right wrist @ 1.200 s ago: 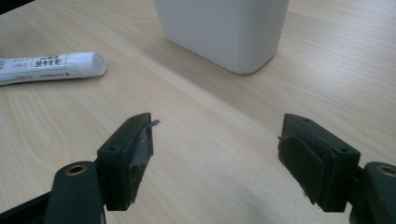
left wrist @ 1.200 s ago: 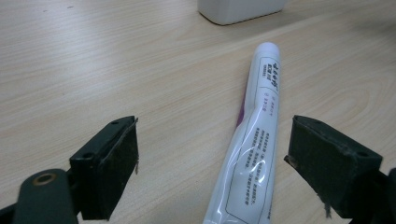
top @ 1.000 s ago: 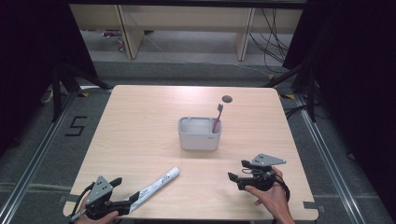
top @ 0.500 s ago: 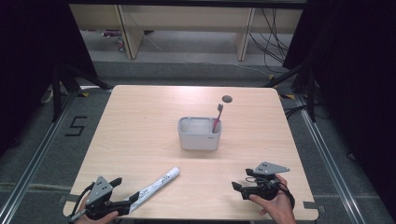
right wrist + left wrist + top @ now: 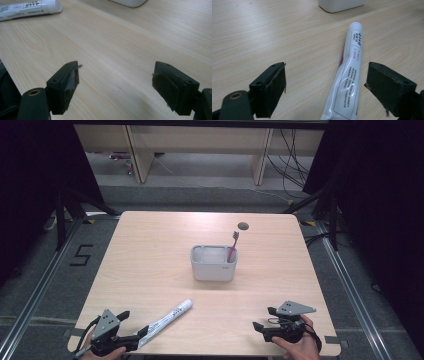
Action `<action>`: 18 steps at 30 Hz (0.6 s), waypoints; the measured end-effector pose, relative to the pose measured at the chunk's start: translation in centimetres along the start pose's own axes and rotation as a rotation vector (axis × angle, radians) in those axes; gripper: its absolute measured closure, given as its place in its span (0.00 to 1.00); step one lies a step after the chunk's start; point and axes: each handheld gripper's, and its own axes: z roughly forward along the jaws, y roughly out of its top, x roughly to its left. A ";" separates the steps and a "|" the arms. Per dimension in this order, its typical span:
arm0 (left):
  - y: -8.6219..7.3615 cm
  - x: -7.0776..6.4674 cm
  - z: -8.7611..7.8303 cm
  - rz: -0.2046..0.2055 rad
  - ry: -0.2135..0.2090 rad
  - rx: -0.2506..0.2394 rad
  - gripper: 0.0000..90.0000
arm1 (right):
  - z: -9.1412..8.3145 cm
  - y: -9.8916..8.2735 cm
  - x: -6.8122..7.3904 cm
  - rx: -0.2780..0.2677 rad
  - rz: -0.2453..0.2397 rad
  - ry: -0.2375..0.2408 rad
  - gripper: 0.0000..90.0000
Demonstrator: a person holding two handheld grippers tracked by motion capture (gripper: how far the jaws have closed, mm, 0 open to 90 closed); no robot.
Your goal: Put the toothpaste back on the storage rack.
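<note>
Right now my left gripper [image 5: 325, 95] has its jaws spread wide with the flat end of the toothpaste tube [image 5: 348, 75] lying between them, nearer the one on the tube's far side, not yet pinched. The tube rests slantwise on the table [image 5: 150, 260] near my edge, cap end pointing toward the grey holder [image 5: 214, 263], where a red toothbrush [image 5: 233, 245] already stands in the right-hand slot. My right gripper [image 5: 265, 320] hovers low over bare wood, jaws apart, holding nothing. To do this well, I'd centre the tube between my pads, close on the firmer body rather than the thin crimped tail, and lift it level so it doesn't droop.
</note>
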 end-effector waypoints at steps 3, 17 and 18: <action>0.0 -0.1 -0.1 0.009 0.002 0.004 0.17 | 0.0 -0.2 0.2 0.008 0.005 -0.004 0.25; 0.2 -0.6 -0.3 0.035 -0.025 -0.008 0.35 | 0.1 -0.3 -0.2 0.019 -0.028 -0.015 0.26; 0.2 -0.5 -0.5 0.026 -0.026 -0.022 0.39 | 0.1 -0.3 -0.1 0.015 -0.035 -0.022 0.26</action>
